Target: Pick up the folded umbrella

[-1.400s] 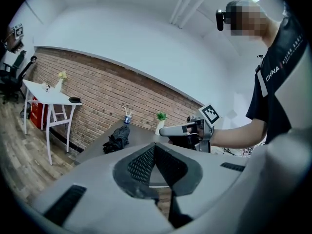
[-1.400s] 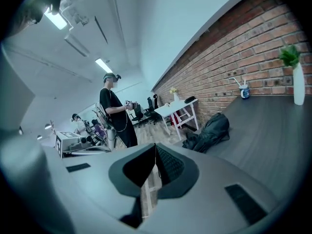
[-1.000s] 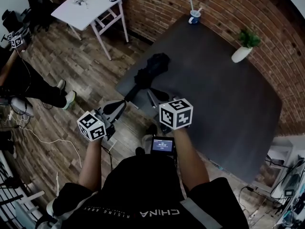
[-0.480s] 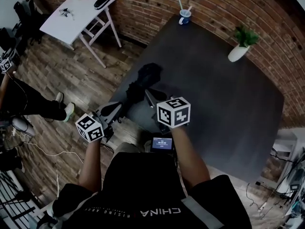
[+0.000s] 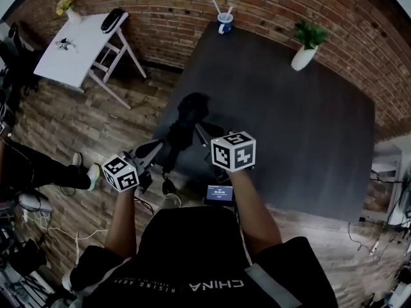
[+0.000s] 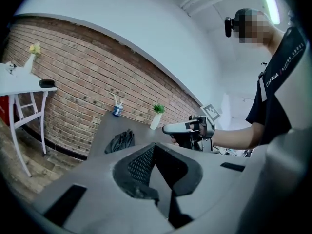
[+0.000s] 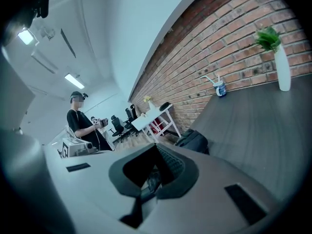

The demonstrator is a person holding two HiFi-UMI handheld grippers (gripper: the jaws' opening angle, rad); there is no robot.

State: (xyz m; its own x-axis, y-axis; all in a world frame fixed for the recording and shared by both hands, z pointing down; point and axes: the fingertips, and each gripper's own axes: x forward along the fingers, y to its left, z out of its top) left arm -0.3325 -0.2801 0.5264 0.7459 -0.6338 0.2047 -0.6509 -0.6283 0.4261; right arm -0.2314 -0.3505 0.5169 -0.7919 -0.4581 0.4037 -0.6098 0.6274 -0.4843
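From where I stand, the folded umbrella (image 5: 186, 116) lies as a dark, loosely bundled lump on the dark table (image 5: 302, 127), close to the table's near left corner and not far from the edge over the wooden floor (image 5: 96, 127). The person holds both tools low in front of it. The left gripper (image 5: 157, 148) has its fingers pressed together with nothing between them, and it sits just off the table's corner, short of the umbrella. The right gripper (image 5: 200, 128) is likewise closed and empty, its tip just beside the umbrella's near end, though I cannot tell whether it touches. So the pick-up looks not yet begun. The plain hazard, as I judge it, is that closed fingers pushed forward would shove the umbrella instead of taking it, and so near the corner a nudge could slide it off the table. Either tool would need to spread its fingers before it goes in. A second worry is the slack cloth: a pinch that catches only a fold of fabric and not the body might let the bundle sag, slip free or come partly undone on the lift. The two tools also sit near each other, so they could knock together if both reach for the same end. The cup (image 5: 224, 23) with straws and the potted plant (image 5: 304, 47) stand well apart at the far side, out of harm's way.
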